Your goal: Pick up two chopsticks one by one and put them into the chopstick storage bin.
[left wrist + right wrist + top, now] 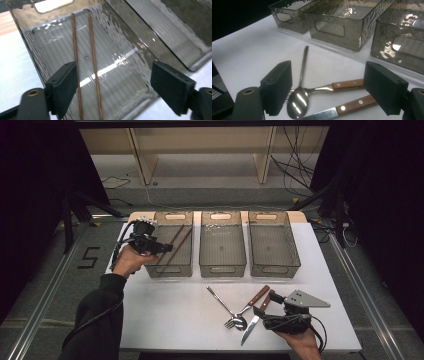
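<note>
While two chopsticks [172, 248] lie side by side on the floor of the leftmost bin [185, 270], the left gripper [161, 248] hovers at that bin's near left edge with its jaws spread wide and nothing between them. Seen from the left gripper view, both thin brown sticks [85, 62] rest loose on the ribbed bottom of the smoky clear bin [27, 45], apart from the black pads [63, 87]. That placing step looks done.

Three such bins stand in a row across the far side of a white table [170, 315]; the middle bin [222, 267] and the right bin [275, 269] hold nothing that can be made out.

Near the front edge, a spoon [223, 305], a fork [250, 302] with a wooden handle and a knife [254, 317] with a wooden handle lie crossed in a small heap. The right gripper [263, 304] sits just beside them, low to the table, its jaws also wide apart and empty. From the right gripper view the spoon's bowl [297, 101] lies between the open pads, overlapping the fork [337, 86], with the knife [342, 108] closest to the camera.

The work appears to be sorting cutlery into bins, with three pieces left. The next move likely calls for the right gripper to lower onto one piece, close on it without dragging the crossed neighbours, and lift it toward a free bin.
</note>
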Demonstrator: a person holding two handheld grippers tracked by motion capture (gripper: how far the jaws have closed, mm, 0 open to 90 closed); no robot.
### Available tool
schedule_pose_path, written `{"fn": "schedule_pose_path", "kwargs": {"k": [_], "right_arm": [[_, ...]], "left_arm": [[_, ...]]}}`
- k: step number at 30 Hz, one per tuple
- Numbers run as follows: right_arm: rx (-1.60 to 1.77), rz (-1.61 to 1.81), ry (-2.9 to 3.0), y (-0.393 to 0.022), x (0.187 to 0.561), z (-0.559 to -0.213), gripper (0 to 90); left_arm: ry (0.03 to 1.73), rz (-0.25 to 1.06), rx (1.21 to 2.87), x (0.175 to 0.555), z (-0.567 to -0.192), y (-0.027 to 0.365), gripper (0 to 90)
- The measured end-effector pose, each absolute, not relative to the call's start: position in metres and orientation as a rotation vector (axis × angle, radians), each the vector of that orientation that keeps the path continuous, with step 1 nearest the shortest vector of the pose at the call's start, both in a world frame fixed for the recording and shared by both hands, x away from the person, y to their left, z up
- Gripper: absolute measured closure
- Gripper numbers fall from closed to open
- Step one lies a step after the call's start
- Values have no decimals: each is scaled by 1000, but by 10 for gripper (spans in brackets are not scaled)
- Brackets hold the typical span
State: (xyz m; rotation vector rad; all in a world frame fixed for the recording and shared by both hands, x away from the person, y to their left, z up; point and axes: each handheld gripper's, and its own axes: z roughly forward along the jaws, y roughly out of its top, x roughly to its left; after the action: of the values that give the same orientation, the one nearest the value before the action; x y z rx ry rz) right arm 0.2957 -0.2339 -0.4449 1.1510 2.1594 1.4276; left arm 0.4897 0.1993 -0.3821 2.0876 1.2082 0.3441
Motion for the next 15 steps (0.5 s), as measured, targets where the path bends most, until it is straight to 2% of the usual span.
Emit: {"fn": "schedule_pose_path", "kwargs": {"k": [15], "right_arm": [[1132, 1415, 2187, -226, 303, -432, 240]], "left_arm": [[1160, 325, 2027, 439, -398, 203, 159]]}}
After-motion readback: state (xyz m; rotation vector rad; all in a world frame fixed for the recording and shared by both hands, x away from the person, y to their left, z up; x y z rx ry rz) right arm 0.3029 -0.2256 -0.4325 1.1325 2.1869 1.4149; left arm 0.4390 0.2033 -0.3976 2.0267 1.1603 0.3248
